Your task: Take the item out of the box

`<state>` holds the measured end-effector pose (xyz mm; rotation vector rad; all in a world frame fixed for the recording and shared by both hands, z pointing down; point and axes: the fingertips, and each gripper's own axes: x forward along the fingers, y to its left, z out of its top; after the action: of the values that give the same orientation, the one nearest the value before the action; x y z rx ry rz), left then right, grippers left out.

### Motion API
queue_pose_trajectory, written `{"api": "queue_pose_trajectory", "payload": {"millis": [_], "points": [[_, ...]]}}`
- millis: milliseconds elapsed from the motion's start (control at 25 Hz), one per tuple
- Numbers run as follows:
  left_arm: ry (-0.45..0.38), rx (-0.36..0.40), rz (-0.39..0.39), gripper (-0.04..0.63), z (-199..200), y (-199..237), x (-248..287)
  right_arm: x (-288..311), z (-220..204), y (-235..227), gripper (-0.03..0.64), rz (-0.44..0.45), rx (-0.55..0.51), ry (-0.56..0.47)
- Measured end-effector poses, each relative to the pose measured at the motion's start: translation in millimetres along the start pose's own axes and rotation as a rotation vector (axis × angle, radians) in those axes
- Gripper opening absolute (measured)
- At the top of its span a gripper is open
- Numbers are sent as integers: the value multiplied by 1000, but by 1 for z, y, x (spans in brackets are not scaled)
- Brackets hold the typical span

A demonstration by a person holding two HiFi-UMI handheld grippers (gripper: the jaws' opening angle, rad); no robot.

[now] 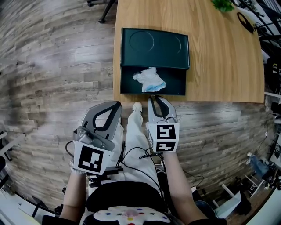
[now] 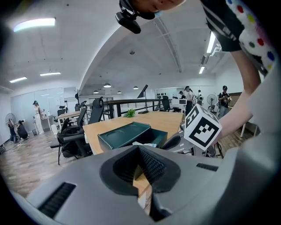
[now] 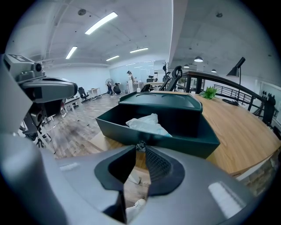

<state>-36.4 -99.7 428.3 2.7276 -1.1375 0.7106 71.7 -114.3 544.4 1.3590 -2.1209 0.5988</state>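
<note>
A dark green box (image 1: 124,81) lies open on the wooden table (image 1: 219,66), close to its near edge. Its lid (image 1: 154,47) rests over the far half. Inside the open half lies a crumpled white and pale blue item (image 1: 149,79), which also shows in the right gripper view as the white item (image 3: 145,124) behind the box's front wall (image 3: 184,141). My left gripper (image 1: 117,105) and right gripper (image 1: 152,97) hover just short of the table edge, both shut and empty. The right gripper (image 3: 140,146) points at the box. The left gripper (image 2: 139,148) points at the box (image 2: 125,134) from the side.
The table's near edge runs just ahead of both grippers. A small green plant (image 1: 223,4) stands at the far right of the table. An office chair base (image 1: 103,9) stands on the wood floor at the table's far left. The person's legs and shoe (image 1: 137,107) are between the grippers.
</note>
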Motion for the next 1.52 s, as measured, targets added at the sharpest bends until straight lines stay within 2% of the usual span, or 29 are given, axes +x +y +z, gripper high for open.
{"api": "queue_pose_trajectory", "payload": {"millis": [320,600,680,760,1080,1200,1520], "points": [[1,15,-33,2,0,-5,-1,-8,-9,4,78,-22,18,0],[-13,21,-25,2,8,1,1,-25,-3,-1,77,-80,43,-32],[-17,23,-20,2,12,3,2,-36,0,-7,20,-113,50,-51],[-16,28,-25,2,16,2,5,-47,5,-13,9,-132,57,-74],[19,38,-108,2,27,-10,36,-85,23,-35,9,-173,128,-155],[56,44,-148,13,25,-19,53,-93,26,-44,9,-185,149,-176],[189,182,-273,115,15,-44,97,-109,21,-66,9,-210,179,-187]]}}
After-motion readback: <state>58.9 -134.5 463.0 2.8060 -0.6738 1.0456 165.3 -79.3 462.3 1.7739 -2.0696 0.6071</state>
